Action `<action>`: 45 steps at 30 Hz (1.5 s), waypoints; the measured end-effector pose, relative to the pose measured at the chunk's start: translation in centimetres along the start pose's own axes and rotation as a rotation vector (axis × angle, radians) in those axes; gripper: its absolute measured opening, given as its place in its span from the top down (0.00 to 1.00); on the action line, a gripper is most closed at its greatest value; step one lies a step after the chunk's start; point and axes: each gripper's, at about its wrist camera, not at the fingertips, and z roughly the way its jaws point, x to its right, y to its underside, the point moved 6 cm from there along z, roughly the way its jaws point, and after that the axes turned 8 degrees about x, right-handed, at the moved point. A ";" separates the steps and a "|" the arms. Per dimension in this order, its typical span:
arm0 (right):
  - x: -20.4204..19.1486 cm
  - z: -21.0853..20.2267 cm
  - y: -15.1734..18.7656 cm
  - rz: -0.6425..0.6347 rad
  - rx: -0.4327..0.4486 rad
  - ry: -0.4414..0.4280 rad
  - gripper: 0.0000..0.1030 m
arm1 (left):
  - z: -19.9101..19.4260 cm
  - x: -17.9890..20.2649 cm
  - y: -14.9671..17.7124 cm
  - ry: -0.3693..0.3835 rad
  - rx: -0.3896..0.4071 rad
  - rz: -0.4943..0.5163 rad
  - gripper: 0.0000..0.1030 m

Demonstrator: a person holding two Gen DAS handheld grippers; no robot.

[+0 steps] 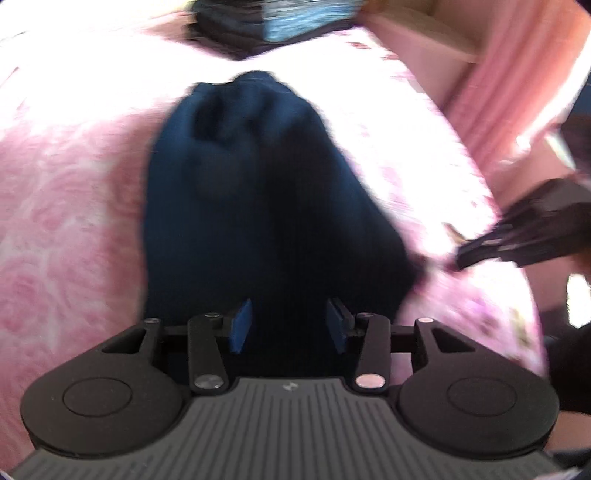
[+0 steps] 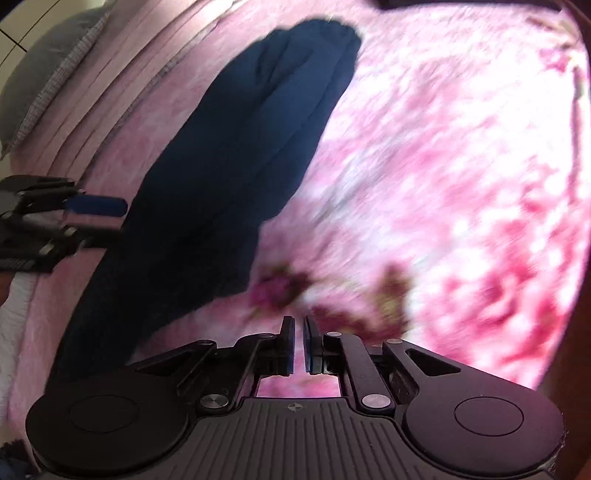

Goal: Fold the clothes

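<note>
A dark navy garment (image 1: 258, 192) lies bunched in a long strip on the pink floral bedspread (image 1: 66, 192). My left gripper (image 1: 291, 321) is open, its blue pads either side of the garment's near end, holding nothing. In the right wrist view the same garment (image 2: 240, 155) runs diagonally from upper middle to lower left. My right gripper (image 2: 299, 332) is shut and empty, over the bedspread (image 2: 443, 184) just right of the garment. The right gripper also shows at the right edge of the left wrist view (image 1: 517, 236); the left gripper shows at the left of the right wrist view (image 2: 74, 214).
A dark folded pile (image 1: 266, 26) sits at the far end of the bed. A pink curtain (image 1: 517, 74) hangs at the right. A grey pillow (image 2: 48, 70) lies at the bed's upper left. The views are motion-blurred.
</note>
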 end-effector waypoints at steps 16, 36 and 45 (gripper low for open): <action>-0.8 5.8 -6.9 -0.014 0.000 -0.124 0.35 | 8.2 -10.1 -3.7 -0.192 -0.058 0.084 0.97; -0.3 5.9 -5.4 0.040 -0.096 -0.188 1.00 | 2.7 -6.9 5.1 -0.149 -0.136 0.049 0.64; -2.2 6.3 -4.7 0.062 -0.090 -0.245 0.44 | -1.2 -6.1 9.5 -0.197 -0.170 -0.031 0.68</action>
